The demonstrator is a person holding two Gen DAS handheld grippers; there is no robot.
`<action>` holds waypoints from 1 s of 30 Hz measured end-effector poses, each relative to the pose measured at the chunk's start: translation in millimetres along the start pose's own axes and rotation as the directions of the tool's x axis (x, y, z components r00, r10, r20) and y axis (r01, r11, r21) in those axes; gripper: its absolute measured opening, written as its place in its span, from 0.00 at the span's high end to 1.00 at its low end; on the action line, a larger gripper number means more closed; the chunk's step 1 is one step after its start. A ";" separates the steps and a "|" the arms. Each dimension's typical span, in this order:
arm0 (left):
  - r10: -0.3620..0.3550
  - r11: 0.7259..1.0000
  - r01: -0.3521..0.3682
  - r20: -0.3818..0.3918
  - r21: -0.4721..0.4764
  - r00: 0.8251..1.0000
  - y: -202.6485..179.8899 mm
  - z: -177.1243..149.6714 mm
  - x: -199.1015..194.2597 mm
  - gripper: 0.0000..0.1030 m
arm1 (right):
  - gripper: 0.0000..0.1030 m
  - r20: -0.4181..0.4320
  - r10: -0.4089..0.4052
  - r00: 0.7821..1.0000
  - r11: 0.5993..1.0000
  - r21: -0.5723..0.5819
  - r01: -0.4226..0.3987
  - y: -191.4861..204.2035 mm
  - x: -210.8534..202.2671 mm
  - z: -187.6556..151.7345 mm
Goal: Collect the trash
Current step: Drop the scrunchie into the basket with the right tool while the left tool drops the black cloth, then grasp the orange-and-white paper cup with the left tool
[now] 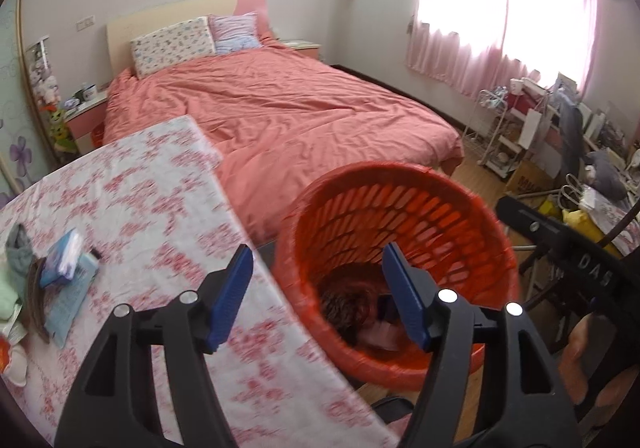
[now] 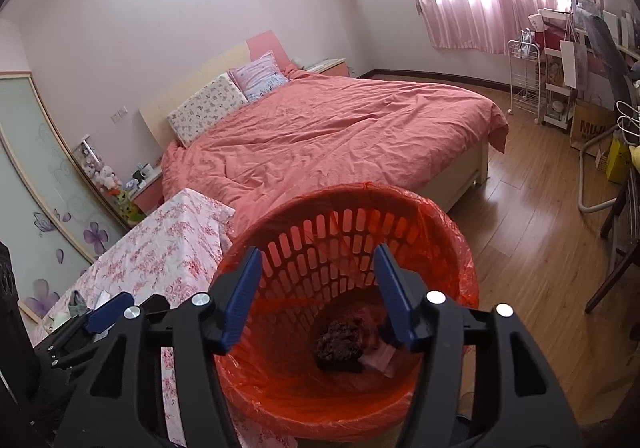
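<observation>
An orange slatted trash bin (image 1: pixel 384 173) lined with a red bag stands on the floor beside the table. At its bottom lie a dark crumbly clump (image 2: pixel 338 344) and a pink paper scrap (image 2: pixel 380 359). My left gripper (image 1: pixel 320 296) hangs open over the bin's near rim and the table edge, with nothing between its blue pads. My right gripper (image 2: pixel 318 298) is open above the bin's mouth (image 2: pixel 360 193), also holding nothing. On the table's left side lie a blue tissue pack (image 1: pixel 64 256), a grey-green cloth (image 1: pixel 18 252) and other small items.
The table (image 1: pixel 140 188) wears a pink floral cloth. Behind it is a bed (image 1: pixel 280 120) under a salmon cover. To the right are wooden floor (image 2: pixel 540 228), a dark chair (image 2: pixel 616 268), a white wire rack (image 2: pixel 522 76) and cluttered shelves.
</observation>
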State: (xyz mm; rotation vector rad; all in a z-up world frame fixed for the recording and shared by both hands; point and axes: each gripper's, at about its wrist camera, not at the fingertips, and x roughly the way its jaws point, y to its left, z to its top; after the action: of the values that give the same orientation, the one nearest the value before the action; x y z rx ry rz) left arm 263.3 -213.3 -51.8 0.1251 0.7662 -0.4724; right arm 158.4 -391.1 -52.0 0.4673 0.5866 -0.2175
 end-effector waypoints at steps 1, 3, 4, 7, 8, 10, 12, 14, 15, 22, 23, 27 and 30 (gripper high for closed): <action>0.012 1.000 -0.012 -0.002 -0.001 1.000 3.9 -3.0 -2.0 0.35 | 0.43 -0.005 -0.004 1.000 1.000 -0.006 0.004 1.5 -0.9 -1.5; 0.043 0.999 -0.043 -0.005 -0.003 0.999 16.2 -11.9 -9.0 0.33 | 0.43 -0.011 -0.010 1.000 1.000 -0.018 0.009 4.1 -1.0 -2.0; 0.059 0.998 -0.059 -0.005 -0.005 0.998 23.2 -17.2 -13.8 0.33 | 0.43 -0.015 -0.010 1.000 1.000 -0.026 0.010 7.1 -1.9 -3.7; 0.103 0.994 -0.103 -0.003 -0.019 0.995 41.1 -29.4 -28.6 0.31 | 0.42 -0.032 0.000 0.999 0.999 -0.054 -0.002 19.5 -3.3 -8.7; 0.127 0.991 -0.127 -0.006 -0.035 0.992 53.3 -36.5 -37.1 0.31 | 0.42 -0.039 0.005 0.999 0.998 -0.064 -0.007 25.6 -4.3 -11.7; 0.158 0.985 -0.158 -0.010 -0.066 0.987 73.5 -47.4 -50.8 0.30 | 0.42 -0.055 0.019 0.998 0.997 -0.079 -0.023 34.3 -4.5 -17.8; 0.198 0.975 -0.199 -0.013 -0.096 0.980 92.6 -58.2 -65.4 0.28 | 0.42 -0.071 0.032 0.997 0.995 -0.097 -0.039 44.7 -3.2 -24.8; 0.254 0.958 -0.254 -0.016 -0.130 0.967 116.3 -72.1 -82.0 0.27 | 0.42 -0.095 0.048 0.994 0.990 -0.127 -0.060 59.0 -3.0 -34.2; 0.279 0.949 -0.279 -0.019 -0.144 0.960 126.6 -77.9 -88.1 0.26 | 0.42 -0.103 0.052 0.993 0.988 -0.139 -0.066 65.8 -2.4 -38.0; 0.430 0.839 -0.444 -0.117 -0.316 0.895 220.8 -120.3 -121.1 0.25 | 0.42 -0.169 0.089 0.982 0.966 -0.225 -0.127 115.2 3.2 -68.4; 0.435 0.827 -0.452 -0.129 -0.336 0.891 228.6 -123.4 -122.1 0.25 | 0.42 -0.176 0.092 0.980 0.964 -0.232 -0.132 121.1 3.9 -71.7; 0.426 0.786 -0.458 -0.173 -0.416 0.888 261.2 -133.4 -120.1 0.25 | 0.42 -0.205 0.106 0.973 0.954 -0.257 -0.158 143.5 8.3 -84.0; 0.434 0.770 -0.469 -0.184 -0.432 0.882 273.6 -134.9 -117.5 0.25 | 0.42 -0.222 0.110 0.969 0.945 -0.277 -0.171 158.9 11.9 -92.4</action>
State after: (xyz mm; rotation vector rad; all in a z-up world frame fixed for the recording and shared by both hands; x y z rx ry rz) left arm 228.6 110.2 -83.9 -0.1262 0.8714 0.1903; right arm 175.6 -208.6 -69.3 0.2407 0.7696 0.0578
